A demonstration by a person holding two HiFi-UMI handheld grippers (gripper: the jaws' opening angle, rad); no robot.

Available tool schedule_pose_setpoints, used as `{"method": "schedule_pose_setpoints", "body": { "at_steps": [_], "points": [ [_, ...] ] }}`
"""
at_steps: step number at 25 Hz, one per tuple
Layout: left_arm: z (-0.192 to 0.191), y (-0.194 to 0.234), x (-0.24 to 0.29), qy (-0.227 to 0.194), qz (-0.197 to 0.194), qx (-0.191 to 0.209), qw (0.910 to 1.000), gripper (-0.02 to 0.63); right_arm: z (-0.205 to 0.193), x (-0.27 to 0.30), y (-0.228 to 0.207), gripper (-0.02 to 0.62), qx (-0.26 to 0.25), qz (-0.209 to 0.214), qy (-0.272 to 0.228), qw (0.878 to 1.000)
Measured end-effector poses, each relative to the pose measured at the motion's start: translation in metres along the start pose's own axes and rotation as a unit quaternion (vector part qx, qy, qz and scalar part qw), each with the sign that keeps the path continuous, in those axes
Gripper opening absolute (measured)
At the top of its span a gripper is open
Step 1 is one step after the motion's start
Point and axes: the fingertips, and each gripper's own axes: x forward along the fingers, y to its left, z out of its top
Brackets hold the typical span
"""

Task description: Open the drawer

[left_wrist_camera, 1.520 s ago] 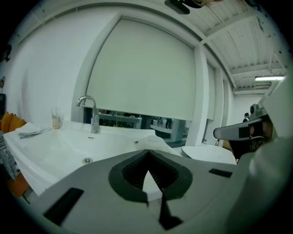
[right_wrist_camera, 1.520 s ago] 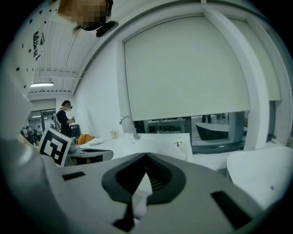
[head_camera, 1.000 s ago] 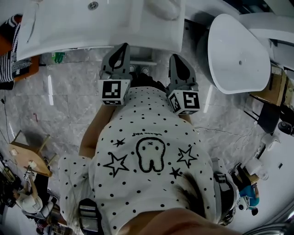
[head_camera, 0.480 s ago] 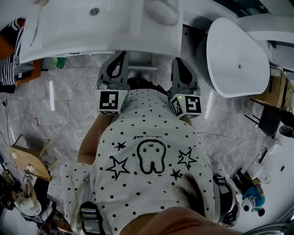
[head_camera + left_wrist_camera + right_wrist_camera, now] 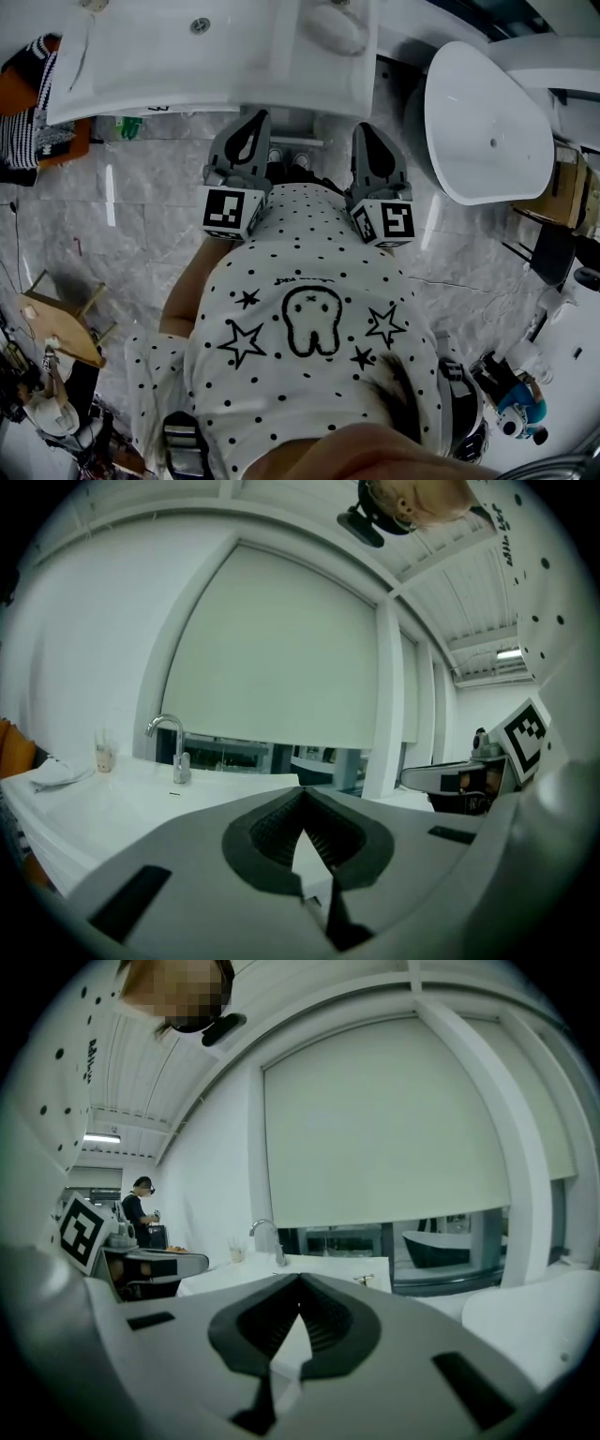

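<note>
Head view looks steeply down on us: our dotted shirt (image 5: 300, 319) with its star print fills the lower half, and both grippers reach forward from it toward the white worktop (image 5: 187, 75) with its sunken basin. The left gripper (image 5: 253, 120) and the right gripper (image 5: 366, 131) point the same way, side by side and apart. Each has its marker cube (image 5: 232, 211) close against the shirt and its tip at the worktop's near edge, above the grey marbled floor (image 5: 131, 206). We cannot make out the drawer itself, since the overhanging worktop covers the cabinet front. Only a pale strip (image 5: 298, 142) shows under that edge between the two grippers, and we cannot tell whether either tip touches it. A white oval tub (image 5: 487, 117) stands off to the right of the worktop. Left gripper view shows that gripper's jaws pressed together, pads meeting with nothing between them, and beyond them the worktop surface, a curved tap (image 5: 169, 741) and a drawn blind (image 5: 281, 658). Right gripper view shows the same closed, empty jaws, with the tap farther off.
</note>
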Motion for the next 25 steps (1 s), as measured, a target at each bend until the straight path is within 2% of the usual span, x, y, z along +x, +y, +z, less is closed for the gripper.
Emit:
{"method": "schedule_pose_setpoints", "body": {
  "at_steps": [6, 11, 19, 25],
  "points": [
    [-0.004, -0.014, 0.001, 0.013, -0.021, 0.006, 0.9997, 0.003, -0.007, 0.0, 0.002, 0.014, 0.005, 0.006, 0.015, 1.0],
    [-0.007, -0.009, -0.001, 0.015, -0.016, -0.009, 0.9997, 0.003, -0.01, 0.002, 0.007, 0.014, -0.001, 0.015, 0.018, 1.0],
    [-0.011, -0.012, -0.004, 0.01, -0.006, -0.015, 0.9998, 0.003, -0.013, 0.012, 0.024, 0.014, -0.039, 0.062, 0.042, 0.996],
    [0.0, -0.011, -0.002, -0.003, -0.009, -0.006, 0.9999, 0.003, -0.003, 0.017, 0.032, 0.014, -0.074, 0.069, 0.033, 0.994]
  ]
}}
